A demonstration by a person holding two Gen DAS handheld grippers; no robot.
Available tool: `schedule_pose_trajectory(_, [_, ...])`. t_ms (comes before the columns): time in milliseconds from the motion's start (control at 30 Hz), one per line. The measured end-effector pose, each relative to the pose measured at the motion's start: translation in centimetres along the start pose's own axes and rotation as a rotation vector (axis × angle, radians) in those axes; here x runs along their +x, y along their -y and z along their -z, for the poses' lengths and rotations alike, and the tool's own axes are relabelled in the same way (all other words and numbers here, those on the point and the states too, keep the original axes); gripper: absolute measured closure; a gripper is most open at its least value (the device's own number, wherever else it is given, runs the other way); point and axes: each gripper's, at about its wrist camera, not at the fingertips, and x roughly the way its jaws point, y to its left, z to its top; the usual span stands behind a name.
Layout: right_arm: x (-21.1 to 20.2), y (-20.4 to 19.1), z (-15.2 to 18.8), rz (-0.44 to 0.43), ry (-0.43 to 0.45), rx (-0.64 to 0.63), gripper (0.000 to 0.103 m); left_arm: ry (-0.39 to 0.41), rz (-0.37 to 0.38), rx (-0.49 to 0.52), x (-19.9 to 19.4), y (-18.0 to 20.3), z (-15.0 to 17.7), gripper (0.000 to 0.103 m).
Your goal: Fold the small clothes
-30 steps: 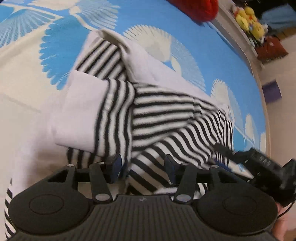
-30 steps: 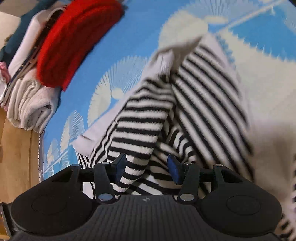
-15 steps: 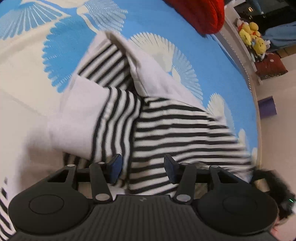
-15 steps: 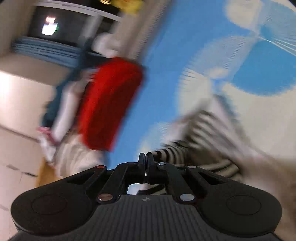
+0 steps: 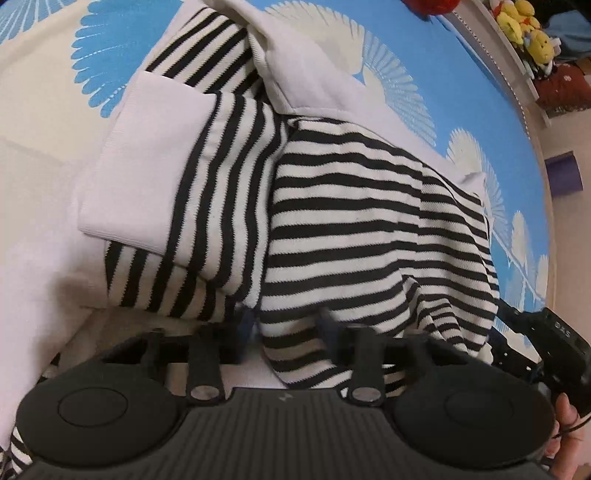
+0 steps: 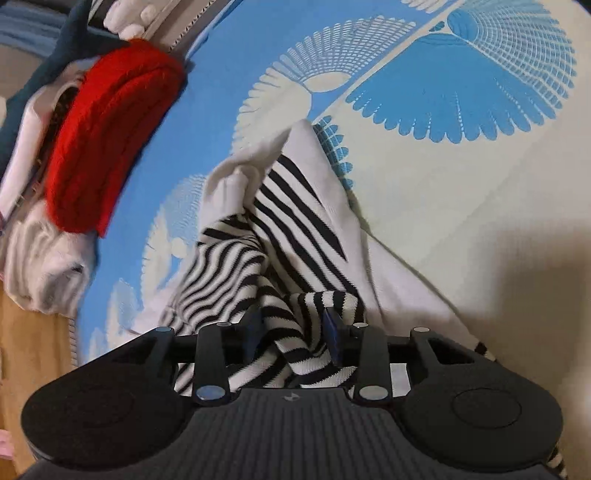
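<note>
Black-and-white striped knit top with white cuffs (image 5: 354, 206) lies bunched on the blue-and-cream fan-print bed cover (image 6: 480, 184). Left gripper (image 5: 288, 325) and right gripper (image 6: 295, 328) both gape, cloth between fingers, unpinched. Soft, light, floppy; probably best pinched at hem edges or corners.

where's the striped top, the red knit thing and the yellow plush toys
black-and-white striped knit top (image 5: 354, 221): left wrist view, on its striped middle panel
red fuzzy knit garment (image 6: 107, 140): right wrist view, on its folded middle
yellow plush toys (image 5: 528, 26): left wrist view, on the nearest toy's body

black-and-white striped top (image 5: 351, 206), seemingly red knit (image 6: 107, 136)
</note>
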Motion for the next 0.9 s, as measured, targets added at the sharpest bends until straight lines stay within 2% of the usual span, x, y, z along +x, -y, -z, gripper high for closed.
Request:
schedule_pose_trajectory(33, [0.1, -0.1, 0.2, 0.009, 0.000, -0.007, 0.065, 0.007, -0.005, 0.007, -0.2, 0.2, 0.0, 0.101])
schedule_pose_trajectory(100, [0.5, -0.2, 0.4, 0.013, -0.009, -0.013, 0.065, 0.051, -0.008, 0.034, -1.6, 0.7, -0.1, 0.101])
schedule_pose_trajectory(167, [0.4, -0.6, 0.6, 0.002, 0.001, -0.015, 0.064, 0.120, 0.024, 0.073, -3.8, 1.5, -0.4, 0.102])
schedule_pose_trajectory(300, [-0.2, -1.5, 0.6, -0.079, 0.039, -0.023, 0.064, 0.338, 0.089, 0.172, -10.0, 2.8, -0.8, 0.102])
schedule_pose_trajectory(367, [-0.2, -1.7, 0.5, -0.162, 0.040, 0.002, 0.079, 0.405, 0.137, 0.175, -12.2, 2.4, -0.9, 0.102])
schedule_pose_trajectory(400, [-0.2, -1.7, 0.4, -0.191, 0.036, 0.023, 0.081, 0.398, 0.140, 0.164, -12.4, 2.0, -1.0, 0.102])
schedule_pose_trajectory(433, [-0.1, -1.7, 0.4, -0.190, 0.037, 0.038, 0.081, 0.354, 0.117, 0.155, -11.7, 1.5, -1.1, 0.101])
schedule_pose_trajectory(533, [0.0, -2.2, 0.5, -0.059, 0.057, 0.011, 0.078, 0.113, -0.008, 0.107, -7.3, -0.8, -1.9, 0.100])
schedule_pose_trajectory(567, [0.1, -2.3, 0.5, -0.032, 0.062, 0.010, 0.078, 0.099, -0.023, 0.083, -6.7, -1.4, -1.9, 0.099])
schedule_pose_trajectory(600, [0.3, -2.1, 0.6, -0.036, 0.056, 0.016, 0.076, 0.097, -0.026, 0.070, -6.5, -1.8, -2.1, 0.092])
schedule_pose_trajectory(633, [0.6, -2.0, 0.6, -0.046, 0.041, 0.027, 0.071, 0.102, -0.021, 0.068, -6.4, -2.0, -2.3, 0.078])
schedule_pose_trajectory(700, [1.1, -2.1, 0.7, -0.062, 0.010, 0.042, 0.064, 0.128, 0.002, 0.069, -6.8, -2.0, -2.5, 0.058])
schedule_pose_trajectory(900, [2.3, -3.5, 1.7, -0.058, -0.046, 0.009, 0.063, 0.099, -0.003, 0.037, -6.0, -2.8, -3.0, 0.056])
